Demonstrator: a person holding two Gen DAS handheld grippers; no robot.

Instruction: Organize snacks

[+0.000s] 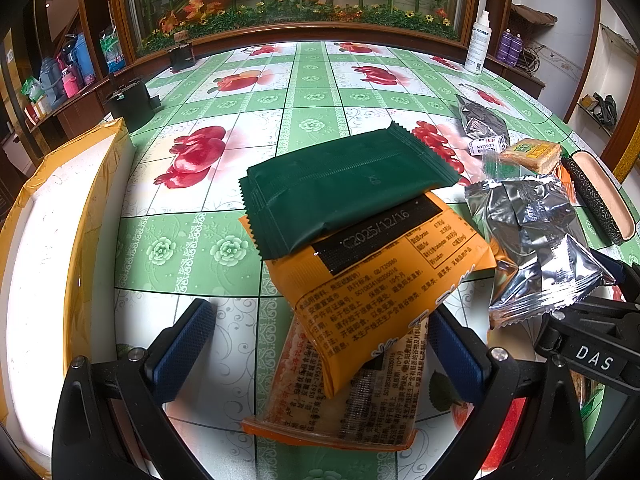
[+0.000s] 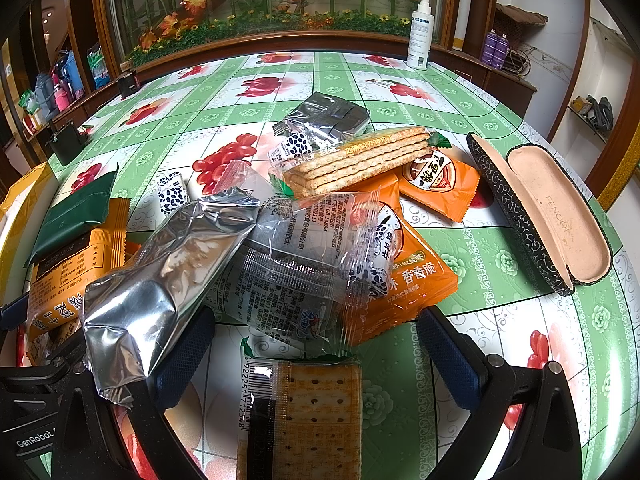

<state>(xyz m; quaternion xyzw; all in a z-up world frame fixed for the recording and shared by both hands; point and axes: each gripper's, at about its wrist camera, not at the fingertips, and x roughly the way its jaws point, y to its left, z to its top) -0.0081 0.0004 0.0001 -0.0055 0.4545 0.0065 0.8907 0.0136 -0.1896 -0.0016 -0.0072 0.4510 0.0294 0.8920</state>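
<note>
Cracker pack (image 2: 316, 420) lies between the spread right gripper (image 2: 316, 344) fingers.

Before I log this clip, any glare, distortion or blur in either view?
Left wrist view: strong fisheye bending of the tablecloth grid, dark vignette corners, glare on the silver packet; the date print on the orange packet stays sharp. Right wrist view: same bending, bright reflections on the foil packet, and the cracker pack nearest the lens looks slightly soft.
</note>
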